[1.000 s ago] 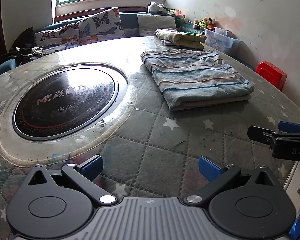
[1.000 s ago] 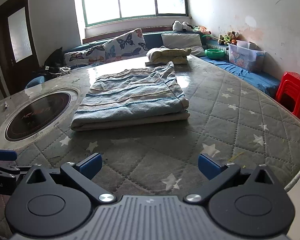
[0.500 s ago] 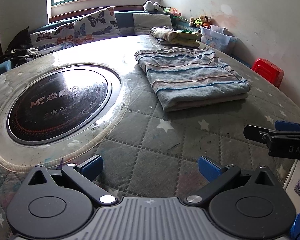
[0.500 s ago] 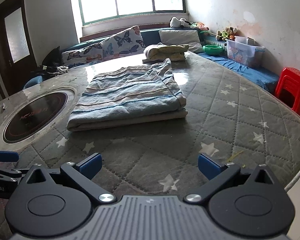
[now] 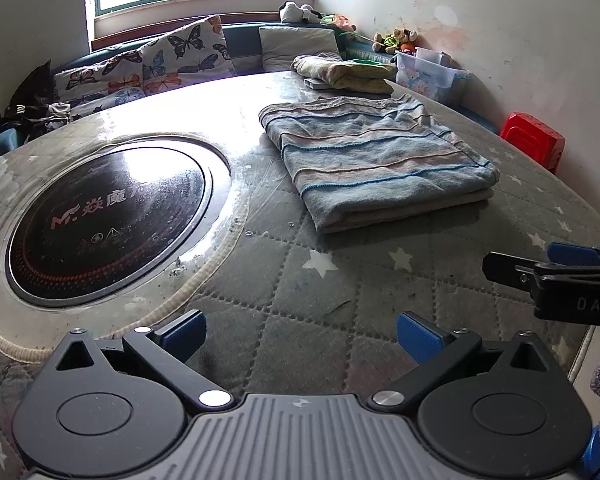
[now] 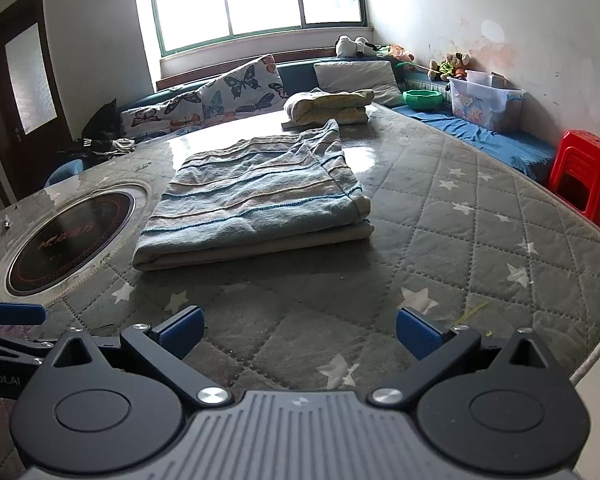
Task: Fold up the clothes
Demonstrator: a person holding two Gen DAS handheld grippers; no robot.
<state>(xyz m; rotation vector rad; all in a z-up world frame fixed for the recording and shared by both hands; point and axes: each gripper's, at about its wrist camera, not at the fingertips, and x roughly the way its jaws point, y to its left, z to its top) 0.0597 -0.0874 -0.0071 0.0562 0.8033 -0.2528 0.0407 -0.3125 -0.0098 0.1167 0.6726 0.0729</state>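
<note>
A folded blue-grey striped garment (image 5: 376, 160) lies flat on the quilted round table (image 5: 340, 280), also in the right wrist view (image 6: 256, 200). A second folded yellowish garment (image 5: 344, 74) sits behind it at the far edge (image 6: 328, 106). My left gripper (image 5: 300, 336) is open and empty, low over the table's near edge, short of the striped garment. My right gripper (image 6: 298, 334) is open and empty, beside the left one, facing the garment. Each gripper shows at the edge of the other's view.
A dark round cooktop (image 5: 108, 220) is set into the table's left half. A bench with butterfly pillows (image 5: 172, 60) and a plastic box (image 6: 484, 100) runs along the walls. A red stool (image 6: 584, 176) stands at the right.
Both grippers have drifted slightly back and lower; the striped garment sits a little farther away in both views. Both stay open. The clothes have not moved.
</note>
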